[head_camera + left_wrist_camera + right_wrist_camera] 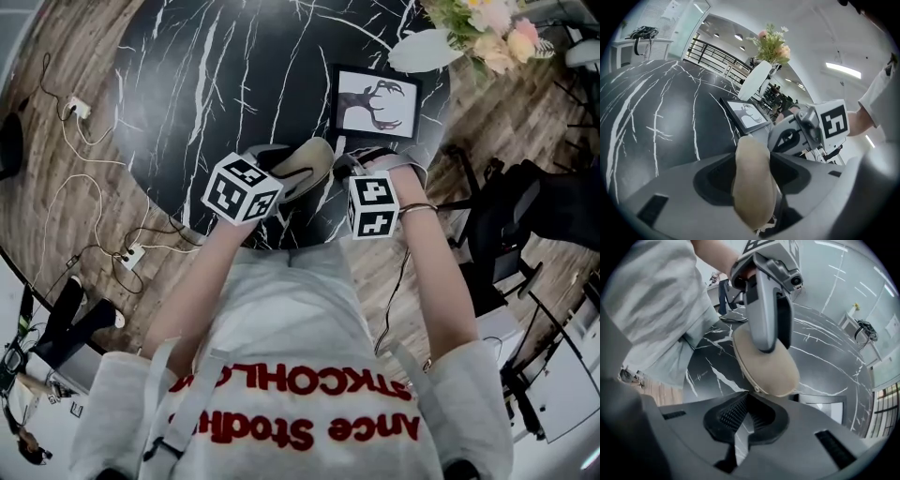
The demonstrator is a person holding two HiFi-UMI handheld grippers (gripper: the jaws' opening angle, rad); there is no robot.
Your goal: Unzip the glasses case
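Left tool (pixel 752 157): clenched on the glasses case, one jaw on each broad side, near one end of the case.
Glasses case (pixel 307 167): beige and oval, held on edge above the black, white-veined surface (pixel 206 75), just on the person's side of the picture frame.
Right tool (pixel 747 392): clenched and pointing steeply down, with its tips meeting at the case's zip seam. It seems to pinch the small zip pull (pixel 754 390), though that is too small to be sure.
Picture frame (pixel 375 101): dark-rimmed with a deer drawing, on the surface.
White vase (pixel 427 49): holds flowers, just beyond the picture frame.
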